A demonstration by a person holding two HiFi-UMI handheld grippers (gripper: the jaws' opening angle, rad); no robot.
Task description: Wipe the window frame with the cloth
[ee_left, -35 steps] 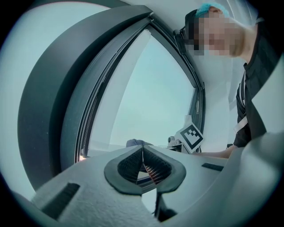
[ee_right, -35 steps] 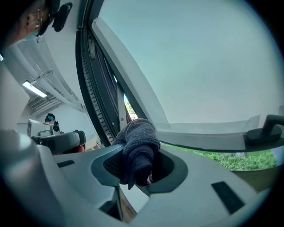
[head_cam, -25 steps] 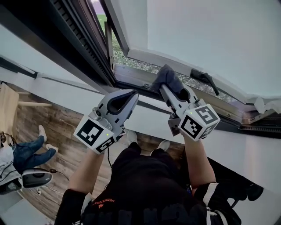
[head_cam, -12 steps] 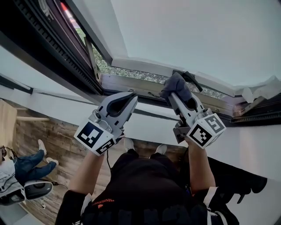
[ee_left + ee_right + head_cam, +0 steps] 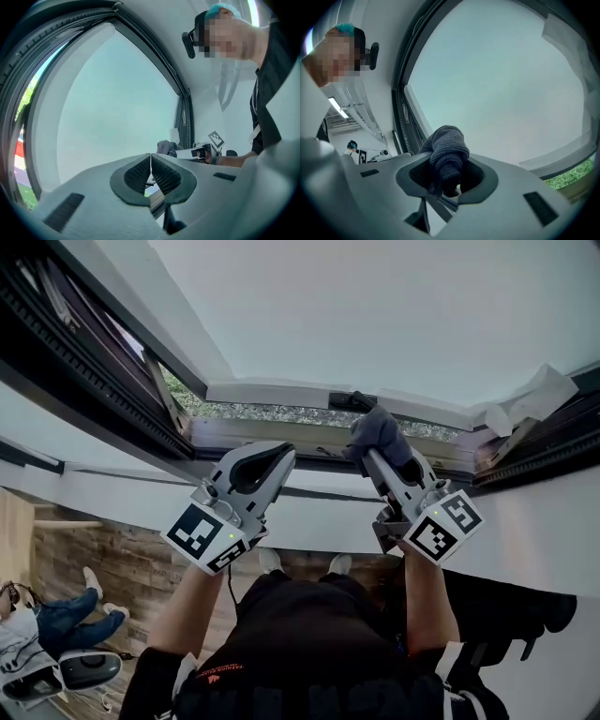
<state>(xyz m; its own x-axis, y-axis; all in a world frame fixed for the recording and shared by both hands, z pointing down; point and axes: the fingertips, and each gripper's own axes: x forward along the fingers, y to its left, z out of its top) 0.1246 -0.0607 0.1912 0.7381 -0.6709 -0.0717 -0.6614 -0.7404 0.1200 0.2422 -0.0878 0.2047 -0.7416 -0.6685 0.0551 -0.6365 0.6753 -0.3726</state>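
Grey cloth (image 5: 380, 430) at window frame (image 5: 272, 433), black handle (image 5: 350, 400) just beside.

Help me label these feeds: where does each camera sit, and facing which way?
Head view: head-mounted, facing steeply down at the pale window frame; shows forearms, left gripper, right gripper.
Left gripper view: rides it, facing the glass pane past shut jaws; shows the person's torso.
Right gripper view: rides it, facing the pane past the clamped dark grey knitted cloth; shows their head.
Shared: the cloth, in all three.

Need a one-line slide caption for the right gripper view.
Right tool clamps a dark grey cloth, held before the window pane, dark frame at left.
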